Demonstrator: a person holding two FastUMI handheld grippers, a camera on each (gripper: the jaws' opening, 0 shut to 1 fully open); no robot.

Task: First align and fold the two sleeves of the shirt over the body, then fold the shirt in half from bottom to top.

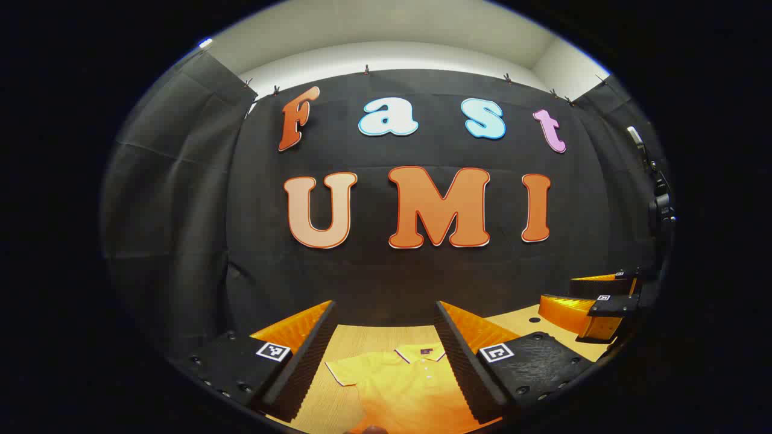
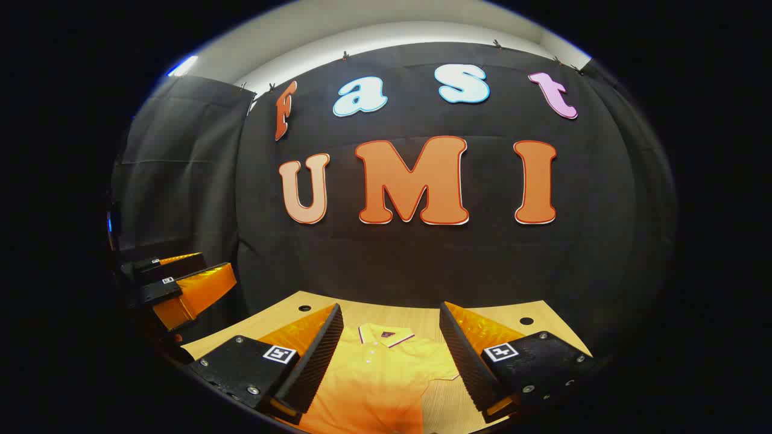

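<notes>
A yellow polo shirt (image 1: 401, 386) lies flat on the wooden table (image 1: 362, 337), collar toward the booth's wall; one short sleeve (image 1: 344, 371) spreads to the left. In the right gripper view the same shirt (image 2: 380, 380) shows its collar (image 2: 386, 336) and its other sleeve (image 2: 443, 367) to the right. My left gripper (image 1: 386, 352) hangs open above the shirt with nothing between its fingers. My right gripper (image 2: 389, 355) is also open above the shirt, holding nothing. Each gripper appears at the edge of the other's view: the right gripper (image 1: 594, 307) and the left gripper (image 2: 181, 286).
The wooden table (image 2: 422, 313) ends close to the black cloth wall and has small round holes (image 2: 526, 320) near its far corners. Bare wood shows beside the shirt on both sides.
</notes>
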